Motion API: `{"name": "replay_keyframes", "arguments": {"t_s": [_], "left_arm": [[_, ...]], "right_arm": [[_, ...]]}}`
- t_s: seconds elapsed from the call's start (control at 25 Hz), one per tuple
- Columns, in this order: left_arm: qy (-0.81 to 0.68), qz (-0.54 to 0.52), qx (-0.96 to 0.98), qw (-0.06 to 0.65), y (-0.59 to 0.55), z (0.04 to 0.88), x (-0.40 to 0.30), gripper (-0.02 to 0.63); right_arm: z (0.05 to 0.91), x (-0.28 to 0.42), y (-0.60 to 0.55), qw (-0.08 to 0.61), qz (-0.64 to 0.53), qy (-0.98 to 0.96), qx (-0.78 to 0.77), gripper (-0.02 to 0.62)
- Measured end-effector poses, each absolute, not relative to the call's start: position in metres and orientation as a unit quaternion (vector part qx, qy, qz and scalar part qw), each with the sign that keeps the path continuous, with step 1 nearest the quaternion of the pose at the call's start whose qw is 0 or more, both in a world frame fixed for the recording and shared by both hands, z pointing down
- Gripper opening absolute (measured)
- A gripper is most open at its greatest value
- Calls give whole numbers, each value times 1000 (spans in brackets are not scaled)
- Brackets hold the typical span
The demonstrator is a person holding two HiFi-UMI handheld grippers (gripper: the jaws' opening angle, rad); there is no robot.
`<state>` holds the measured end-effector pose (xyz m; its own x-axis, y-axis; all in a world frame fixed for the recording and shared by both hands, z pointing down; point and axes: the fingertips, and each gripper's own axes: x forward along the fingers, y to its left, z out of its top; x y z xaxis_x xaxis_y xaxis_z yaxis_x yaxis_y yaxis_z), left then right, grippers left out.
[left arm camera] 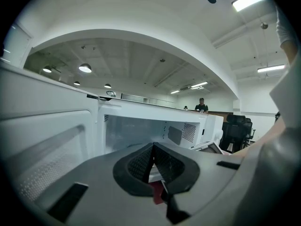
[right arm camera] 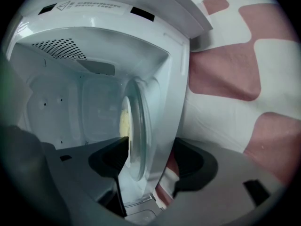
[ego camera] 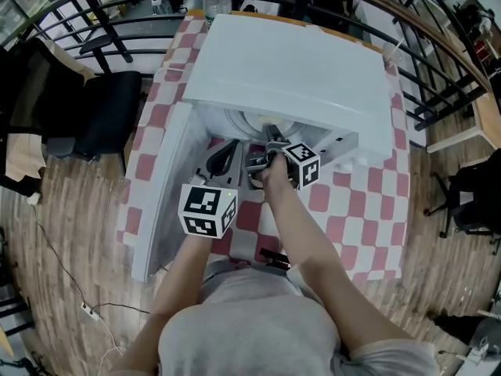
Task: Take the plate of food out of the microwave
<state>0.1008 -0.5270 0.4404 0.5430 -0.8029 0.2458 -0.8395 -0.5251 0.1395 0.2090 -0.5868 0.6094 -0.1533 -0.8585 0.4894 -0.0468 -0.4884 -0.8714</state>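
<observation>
Between the wide-spread jaws of your right claw (right arm camera: 146,160) the plate of food (right arm camera: 136,126) sat rim-first inside the microwave (right arm camera: 94,27), not yet pinched, so you needed to ease deeper and close squarely on its rim, your left claw (left arm camera: 153,166) hanging shut beside it, outside.

We wear a light grey short-sleeved shirt (ego camera: 250,323). Both grippers have matte grey bodies and black cupped jaws with a fine mesh texture. The left gripper (ego camera: 221,160), by the microwave (ego camera: 297,69) door, bears a white cube (ego camera: 207,210) with black square markers; the right gripper (ego camera: 271,138), at the microwave's mouth, bears another cube (ego camera: 304,164) just like it.
</observation>
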Motion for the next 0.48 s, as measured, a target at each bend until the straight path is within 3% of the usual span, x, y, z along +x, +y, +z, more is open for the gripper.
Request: {"name": "replay_keyframes", "arguments": {"t_s": [0.48], "left_arm": [[-477, 81, 867, 120, -525, 442, 99, 2]], "right_arm": [[610, 211, -581, 292, -654, 405, -569, 294]]}}
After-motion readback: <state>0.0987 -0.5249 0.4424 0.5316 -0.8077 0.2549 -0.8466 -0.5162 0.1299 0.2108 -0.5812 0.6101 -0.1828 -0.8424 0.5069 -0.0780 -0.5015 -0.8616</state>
